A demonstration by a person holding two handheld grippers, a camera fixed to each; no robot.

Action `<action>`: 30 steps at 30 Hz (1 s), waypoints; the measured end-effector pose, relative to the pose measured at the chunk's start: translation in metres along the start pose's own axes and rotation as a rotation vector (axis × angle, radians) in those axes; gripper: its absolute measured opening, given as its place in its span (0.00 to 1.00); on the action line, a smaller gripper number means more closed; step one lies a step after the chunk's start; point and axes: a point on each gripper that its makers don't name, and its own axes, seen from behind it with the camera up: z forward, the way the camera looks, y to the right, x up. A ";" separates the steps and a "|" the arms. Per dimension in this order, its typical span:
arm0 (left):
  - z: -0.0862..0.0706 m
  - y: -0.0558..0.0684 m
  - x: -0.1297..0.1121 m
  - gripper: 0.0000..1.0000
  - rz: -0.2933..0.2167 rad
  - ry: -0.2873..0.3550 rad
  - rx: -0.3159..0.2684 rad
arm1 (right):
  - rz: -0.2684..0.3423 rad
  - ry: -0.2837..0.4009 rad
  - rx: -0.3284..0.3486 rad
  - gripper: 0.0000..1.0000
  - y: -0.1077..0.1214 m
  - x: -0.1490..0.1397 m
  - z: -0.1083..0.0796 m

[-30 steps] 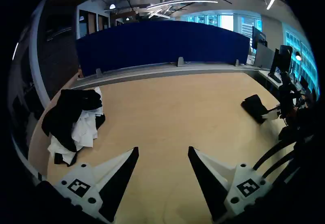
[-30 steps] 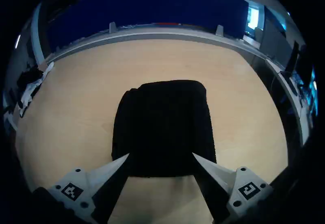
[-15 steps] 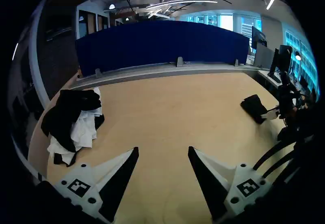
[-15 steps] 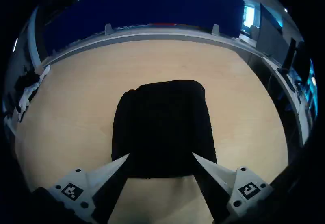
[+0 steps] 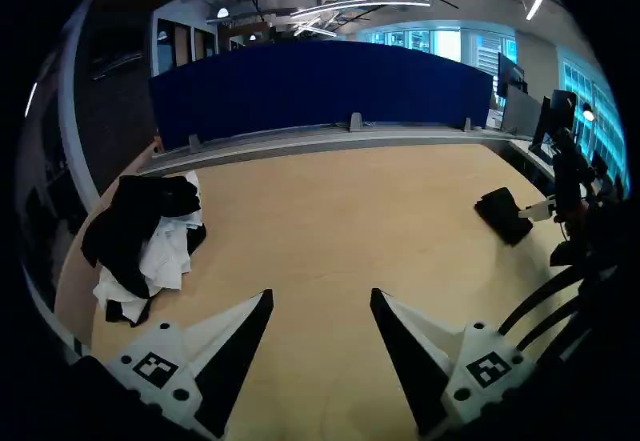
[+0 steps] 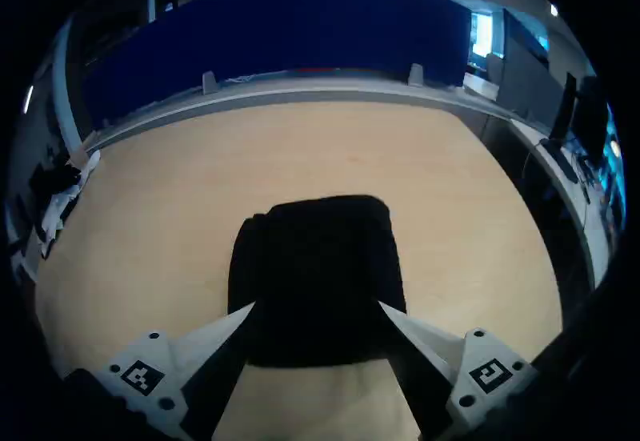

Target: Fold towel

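A folded black towel (image 6: 316, 281) lies flat on the wooden table (image 6: 160, 201). My right gripper (image 6: 318, 313) is open just above its near edge, one finger on each side, not pressing on it. In the left gripper view the same towel (image 5: 502, 213) is a small dark bundle at the far right, with the right gripper (image 5: 538, 208) beside it. My left gripper (image 5: 321, 293) hangs open over bare table with nothing between its fingers.
A heap of black and white towels (image 5: 142, 237) sits near the table's left edge, also seen as the heap (image 6: 58, 193) in the right gripper view. A blue partition (image 5: 320, 85) with a grey rail lines the far side. Monitors (image 5: 556, 113) stand to the right.
My right gripper has drawn back and up from the folded towel, which now looks smaller and lower in its view. The left gripper has stayed still.
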 end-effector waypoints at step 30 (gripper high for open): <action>0.001 -0.008 -0.003 0.90 -0.004 -0.009 0.022 | -0.037 -0.036 0.022 1.00 0.006 0.034 0.050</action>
